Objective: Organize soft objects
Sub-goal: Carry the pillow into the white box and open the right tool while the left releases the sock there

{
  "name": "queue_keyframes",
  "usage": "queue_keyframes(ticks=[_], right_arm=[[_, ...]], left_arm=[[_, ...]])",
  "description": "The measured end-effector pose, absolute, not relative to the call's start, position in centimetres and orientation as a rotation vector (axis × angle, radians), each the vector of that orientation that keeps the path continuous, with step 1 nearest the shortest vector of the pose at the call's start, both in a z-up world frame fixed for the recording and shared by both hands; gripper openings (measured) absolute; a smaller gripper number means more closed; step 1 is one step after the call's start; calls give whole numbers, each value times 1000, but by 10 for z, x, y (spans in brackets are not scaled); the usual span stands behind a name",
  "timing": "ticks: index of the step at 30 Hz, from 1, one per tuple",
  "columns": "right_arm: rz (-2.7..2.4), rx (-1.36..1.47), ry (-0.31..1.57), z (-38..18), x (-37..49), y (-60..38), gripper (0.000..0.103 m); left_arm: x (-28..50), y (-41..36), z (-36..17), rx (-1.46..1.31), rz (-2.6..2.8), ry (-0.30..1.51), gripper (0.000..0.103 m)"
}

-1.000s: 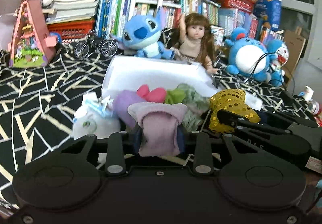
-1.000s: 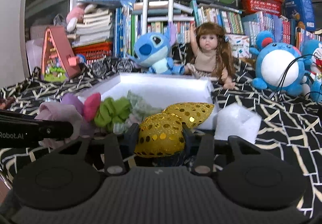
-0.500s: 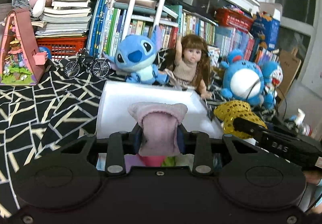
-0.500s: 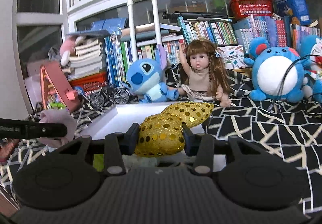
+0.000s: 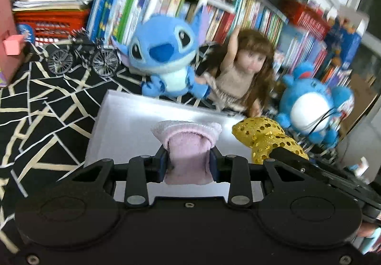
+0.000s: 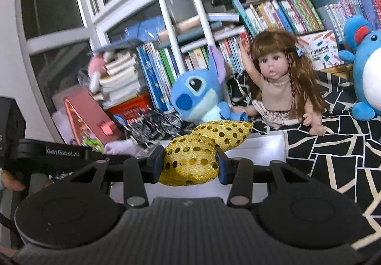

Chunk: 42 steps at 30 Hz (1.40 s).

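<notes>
Now both soft items are carried above the shallow white tray point(image 5: 133, 122) rather than beside the loose pile, which was seen a second ago in front of the tray and is gone from view. From the left: a black cloth with cream crack lines point(image 5: 35, 110) is spread over the table, with a small metal toy bicycle point(image 5: 81, 58) at the back. A pale pink fleece pouch with a folded cuff point(image 5: 188, 146) is clamped narrowly in the left gripper point(image 5: 188, 160), its padded fingers point(image 5: 162, 162) pressed into the fabric, and it is held over the middle of the tray. Beyond the tray a blue plush alien toy point(image 5: 164, 60) and a long-haired doll in a beige dress point(image 5: 240, 74) are seen closer than before. To the right, a gold sequinned stuffed bow point(image 6: 202, 150) is pinched at one lobe by the right gripper point(image 6: 190, 165), somewhat wider apart, over the tray's near right edge. A round blue and white plush point(image 5: 309, 108) sits furthest right. Judged from this, both pieces are lifted and brought forward together, so release into the tray seems the likely next step.
</notes>
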State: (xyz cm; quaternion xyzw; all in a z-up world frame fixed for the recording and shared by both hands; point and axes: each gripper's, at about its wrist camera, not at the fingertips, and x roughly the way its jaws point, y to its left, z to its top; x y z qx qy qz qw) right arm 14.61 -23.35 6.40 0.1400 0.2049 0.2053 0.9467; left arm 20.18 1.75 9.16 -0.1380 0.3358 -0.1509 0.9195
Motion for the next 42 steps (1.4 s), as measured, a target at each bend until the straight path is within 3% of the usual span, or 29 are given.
queue_keyframes(ticks=[13, 30, 33, 35, 38, 42], right_arm=[[453, 121, 587, 26, 177, -193, 49], [468, 147, 675, 4, 188, -192, 51], [467, 149, 674, 4, 188, -192, 59], [465, 149, 668, 5, 187, -192, 73], [470, 145, 654, 9, 184, -193, 82], [465, 137, 629, 18, 175, -194, 86]], left_arm=[[263, -8, 33, -241, -306, 862, 33], [268, -15, 20, -195, -317, 908, 38], [269, -15, 21, -196, -321, 909, 39], [268, -16, 22, -194, -319, 906, 43], [266, -15, 26, -201, -315, 894, 50], [257, -10, 38, -215, -318, 853, 71]])
